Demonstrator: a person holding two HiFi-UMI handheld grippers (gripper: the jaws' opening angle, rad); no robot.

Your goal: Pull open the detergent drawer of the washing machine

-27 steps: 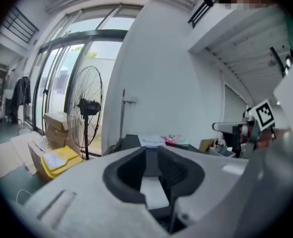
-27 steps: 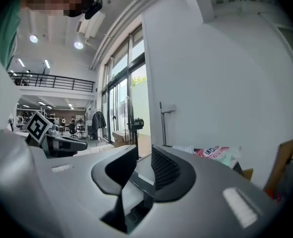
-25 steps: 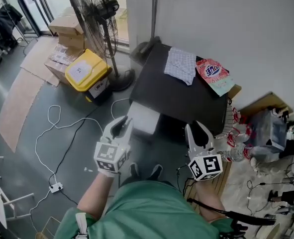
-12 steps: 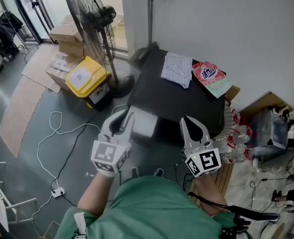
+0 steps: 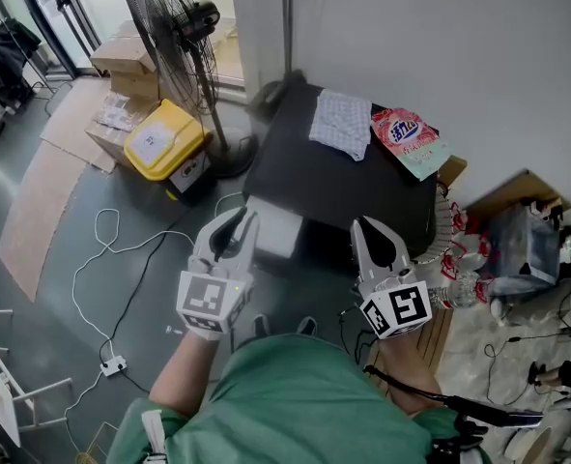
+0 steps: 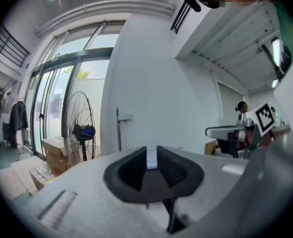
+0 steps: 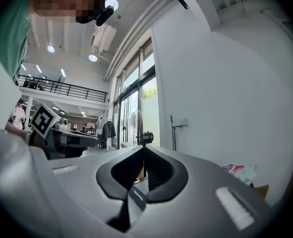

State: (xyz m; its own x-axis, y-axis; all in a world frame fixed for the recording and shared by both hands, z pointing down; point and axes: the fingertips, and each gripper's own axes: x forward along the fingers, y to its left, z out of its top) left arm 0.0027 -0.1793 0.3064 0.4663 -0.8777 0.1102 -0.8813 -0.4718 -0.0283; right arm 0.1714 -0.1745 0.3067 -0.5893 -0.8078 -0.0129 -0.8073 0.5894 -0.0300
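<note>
Head view, near to far: a person in a green top is holding both tools raised in front of the body. The left hand-held gripper [image 5: 239, 218] is standing released, its jaws parted by a narrow gap with nothing between them. The right hand-held gripper [image 5: 368, 226] is clenched, its jaws having just been closing and now meeting on nothing. Neither appears to be touching the machine.

Just beyond them, a white detergent drawer [image 5: 273, 228] is projecting from the front of the dark-topped washing machine [image 5: 343, 187], at its left corner as pictured. The pull is therefore judged to be already made. Whether the drawer is sitting at its full extension is not showing, so at most a further tug is being left to do.

Farther back, a checked cloth [image 5: 341, 124] and a pink detergent bag [image 5: 409, 141] are lying on the machine's top, near the wall.
</note>
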